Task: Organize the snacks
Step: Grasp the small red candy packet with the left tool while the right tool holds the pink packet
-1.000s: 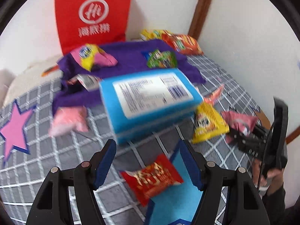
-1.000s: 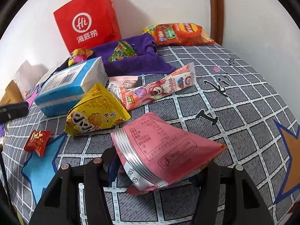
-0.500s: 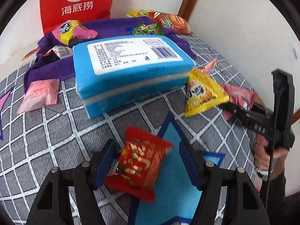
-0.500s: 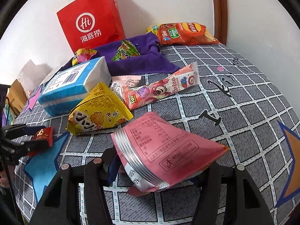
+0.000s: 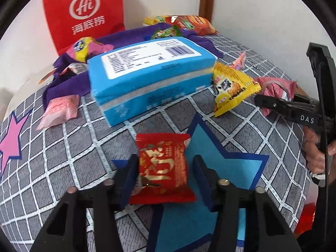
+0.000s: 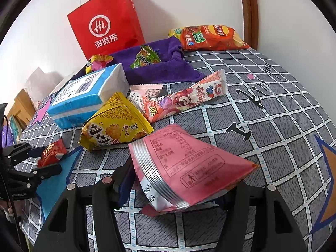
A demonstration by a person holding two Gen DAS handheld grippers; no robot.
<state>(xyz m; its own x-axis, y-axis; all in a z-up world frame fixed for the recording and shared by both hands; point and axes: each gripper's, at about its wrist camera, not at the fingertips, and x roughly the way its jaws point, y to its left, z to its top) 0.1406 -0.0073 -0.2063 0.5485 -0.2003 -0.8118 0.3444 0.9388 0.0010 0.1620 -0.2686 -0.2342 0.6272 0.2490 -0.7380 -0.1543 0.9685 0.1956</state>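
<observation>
Left wrist view: the left tool [image 5: 164, 173] has its two blue-padded fingers [image 5: 129, 178] either side of a small red snack packet [image 5: 162, 168], which lies on the grey checked bed cover [image 5: 63, 157] at the edge of a blue star print [image 5: 220, 157]. The left pad touches the packet's edge; the right pad sits just beside it with a thin gap, so the jaws are around the packet but whether they clamp it cannot be told. Just beyond stands a blue tissue pack [image 5: 151, 77] with a white label. A yellow triangular snack bag [image 5: 231, 88] lies touching its right end, and a pale pink packet [image 5: 59, 111] lies near its left end. A purple cloth [image 5: 69, 79] behind carries a pink-and-yellow snack [image 5: 86, 47] and a green snack [image 5: 166, 33]. A red paper bag [image 5: 84, 14] leans on the wall, with an orange chip bag [image 5: 189, 24] near the corner.

Right wrist view: the right tool [image 6: 178, 189] is closed on a pink triangular snack bag [image 6: 189, 166], which sits tilted between its fingers. Ahead lie the yellow bag [image 6: 115, 126], a long pink strip snack [image 6: 184, 98] and the tissue pack [image 6: 84, 96]. At the left edge the left tool [image 6: 44, 157] shows with the red packet [image 6: 52, 151] between its fingers
</observation>
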